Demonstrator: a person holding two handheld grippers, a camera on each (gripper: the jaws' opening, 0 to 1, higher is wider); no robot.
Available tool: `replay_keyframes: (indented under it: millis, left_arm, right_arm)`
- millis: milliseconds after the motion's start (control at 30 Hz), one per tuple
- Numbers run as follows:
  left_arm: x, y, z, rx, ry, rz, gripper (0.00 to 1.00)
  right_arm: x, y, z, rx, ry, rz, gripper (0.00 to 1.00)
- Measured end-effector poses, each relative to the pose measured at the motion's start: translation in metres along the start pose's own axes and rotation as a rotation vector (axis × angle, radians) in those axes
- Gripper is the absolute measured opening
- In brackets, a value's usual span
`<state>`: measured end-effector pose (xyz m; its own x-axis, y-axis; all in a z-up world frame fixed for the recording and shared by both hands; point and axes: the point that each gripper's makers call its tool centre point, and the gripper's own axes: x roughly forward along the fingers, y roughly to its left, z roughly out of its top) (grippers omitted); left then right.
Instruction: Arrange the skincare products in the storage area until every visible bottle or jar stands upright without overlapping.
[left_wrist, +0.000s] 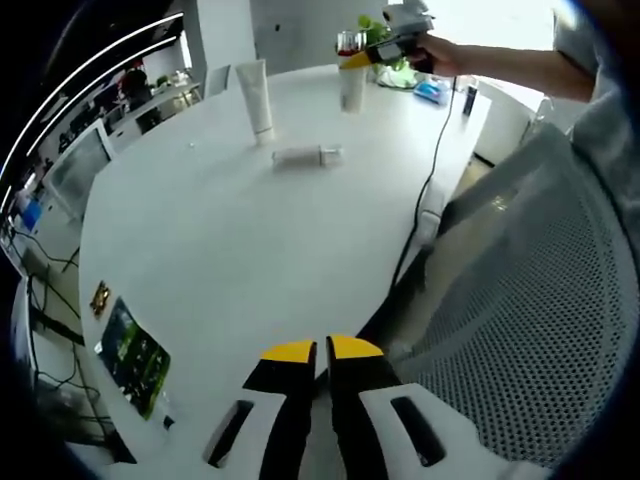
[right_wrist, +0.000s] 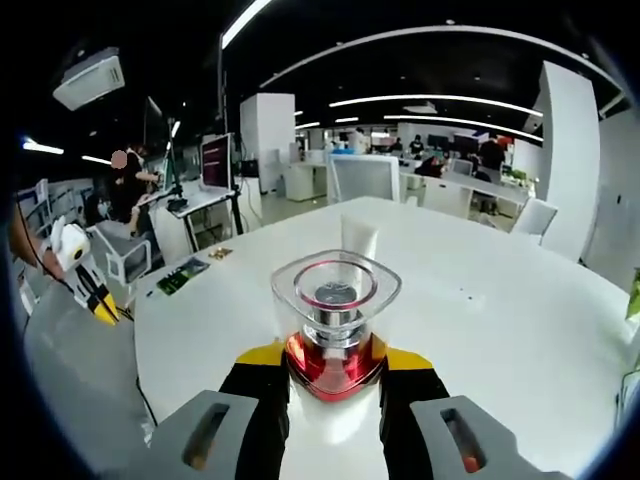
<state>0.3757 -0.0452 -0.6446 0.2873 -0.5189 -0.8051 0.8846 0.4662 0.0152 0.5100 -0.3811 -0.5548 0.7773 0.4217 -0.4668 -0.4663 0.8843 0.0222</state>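
On the round white table (left_wrist: 230, 250) a white tube (left_wrist: 258, 95) stands upright at the far side. A small pale bottle (left_wrist: 307, 155) lies flat on its side in front of it. A white bottle (left_wrist: 352, 88) stands a little to the right. Just above that bottle, my right gripper (left_wrist: 375, 50) holds a red bottle (left_wrist: 350, 42). In the right gripper view the jaws of my right gripper (right_wrist: 335, 355) are shut on the red bottle with a clear square cap (right_wrist: 335, 320), and a white container (right_wrist: 358, 238) stands just beyond it. My left gripper (left_wrist: 320, 352) hovers at the near table edge, jaws together, holding nothing.
A grey mesh chair (left_wrist: 520, 330) stands close on the right of the table, and a black cable (left_wrist: 430, 180) runs across the edge. A green leaflet (left_wrist: 133, 355) lies at the left rim. Desks, chairs and people fill the office behind.
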Motion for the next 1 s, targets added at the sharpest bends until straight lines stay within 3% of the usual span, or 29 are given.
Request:
replay_keyframes:
  millis: [1000]
  left_arm:
    - [-0.001, 0.0, 0.001, 0.006, -0.007, 0.002, 0.03]
  right_arm:
    - [0.005, -0.024, 0.0, -0.018, 0.015, -0.022, 0.27]
